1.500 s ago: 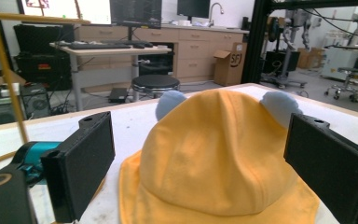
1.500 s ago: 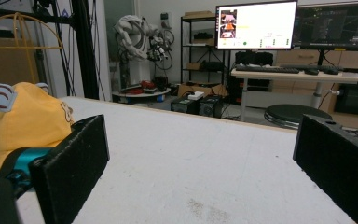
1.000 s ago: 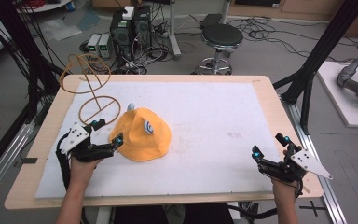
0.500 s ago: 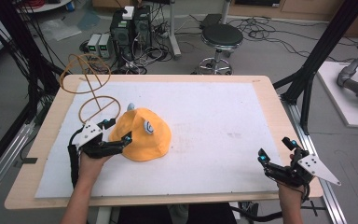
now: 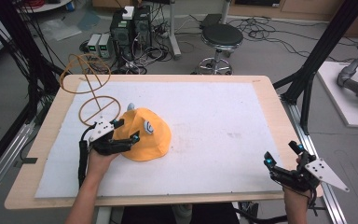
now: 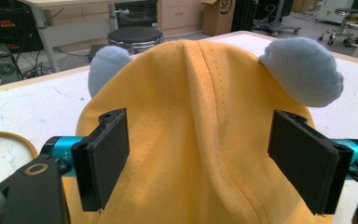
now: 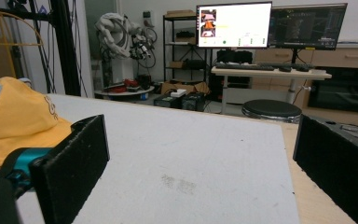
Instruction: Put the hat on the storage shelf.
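Yellow hat (image 6: pixel 200 140) fills left gripper (image 6: pixel 205 158) view; jaws straddle it, apart.

Black stool (image 5: pixel 221 36), grey floor (image 5: pixel 270 60), lit monitors (image 7: pixel 233 24)

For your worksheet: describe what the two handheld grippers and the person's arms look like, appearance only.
Both the left gripper and the right gripper are black, with flat, rectangular black jaws on turquoise mounts. Each carries a pale grey three-cornered plate on top. A black cable runs along the left forearm. The forearms are bare, with no sleeves in sight.
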